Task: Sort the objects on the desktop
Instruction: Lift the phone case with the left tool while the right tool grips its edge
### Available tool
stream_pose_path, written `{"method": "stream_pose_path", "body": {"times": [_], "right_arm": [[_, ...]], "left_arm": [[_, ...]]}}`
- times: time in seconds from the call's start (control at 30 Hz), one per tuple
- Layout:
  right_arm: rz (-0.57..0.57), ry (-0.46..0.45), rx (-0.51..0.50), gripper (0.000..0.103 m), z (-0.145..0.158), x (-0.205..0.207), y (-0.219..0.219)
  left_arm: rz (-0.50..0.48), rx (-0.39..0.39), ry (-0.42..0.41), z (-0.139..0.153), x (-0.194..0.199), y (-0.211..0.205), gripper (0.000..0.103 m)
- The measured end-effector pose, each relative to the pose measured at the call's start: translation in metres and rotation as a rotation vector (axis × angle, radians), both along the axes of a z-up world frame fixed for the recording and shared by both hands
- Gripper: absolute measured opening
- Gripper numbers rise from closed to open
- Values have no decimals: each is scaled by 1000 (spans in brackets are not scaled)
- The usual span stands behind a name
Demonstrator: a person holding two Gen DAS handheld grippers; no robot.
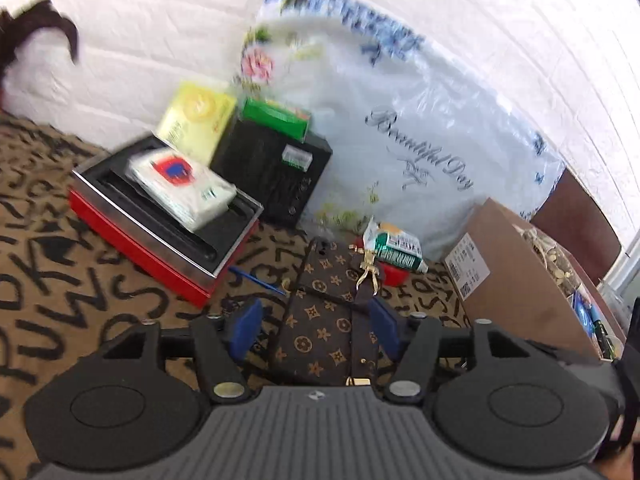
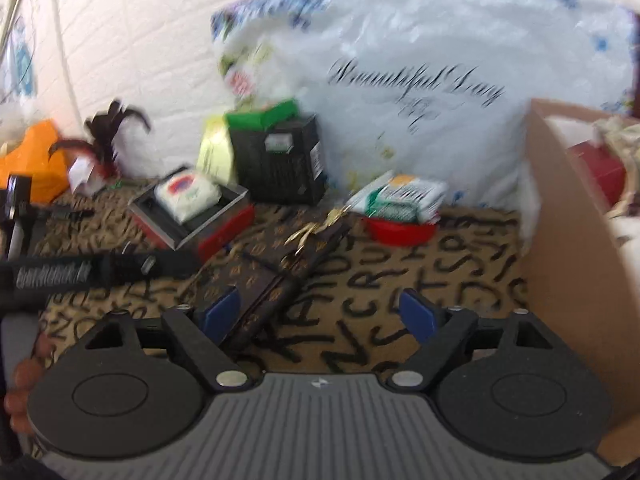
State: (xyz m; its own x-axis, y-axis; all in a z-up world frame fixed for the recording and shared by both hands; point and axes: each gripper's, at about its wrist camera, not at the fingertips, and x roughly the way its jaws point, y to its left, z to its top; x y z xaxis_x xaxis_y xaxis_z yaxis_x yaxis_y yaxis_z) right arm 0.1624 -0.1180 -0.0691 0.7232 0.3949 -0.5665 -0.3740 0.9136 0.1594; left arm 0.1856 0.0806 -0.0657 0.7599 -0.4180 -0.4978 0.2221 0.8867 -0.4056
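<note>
A brown monogram wallet with a gold clasp lies on the letter-print cloth. My left gripper is open and straddles it, one blue pad on each side with a gap to the left pad. In the right wrist view the wallet lies to the left. My right gripper is open and empty, with its left pad over the wallet's near end. The left gripper's arm reaches in from the left.
A red box holds a white tissue pack. Behind stand a black box, a yellow pack and a green pack. A red bowl holds green-white packets. A cardboard box stands right; a large plastic bag leans on the wall.
</note>
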Motion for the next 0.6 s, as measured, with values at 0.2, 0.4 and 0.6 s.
{"method": "stream_pose_path", "body": {"times": [0.2, 0.4, 0.6], "right_arm": [[88, 19, 7, 77, -15, 10, 19], [119, 92, 105, 66, -30, 40, 26], [134, 124, 148, 48, -27, 28, 13]], "left_arm": [[-82, 3, 112, -21, 30, -6, 68], [-119, 5, 108, -24, 38, -14, 61], [-99, -13, 133, -20, 14, -25, 60]]}}
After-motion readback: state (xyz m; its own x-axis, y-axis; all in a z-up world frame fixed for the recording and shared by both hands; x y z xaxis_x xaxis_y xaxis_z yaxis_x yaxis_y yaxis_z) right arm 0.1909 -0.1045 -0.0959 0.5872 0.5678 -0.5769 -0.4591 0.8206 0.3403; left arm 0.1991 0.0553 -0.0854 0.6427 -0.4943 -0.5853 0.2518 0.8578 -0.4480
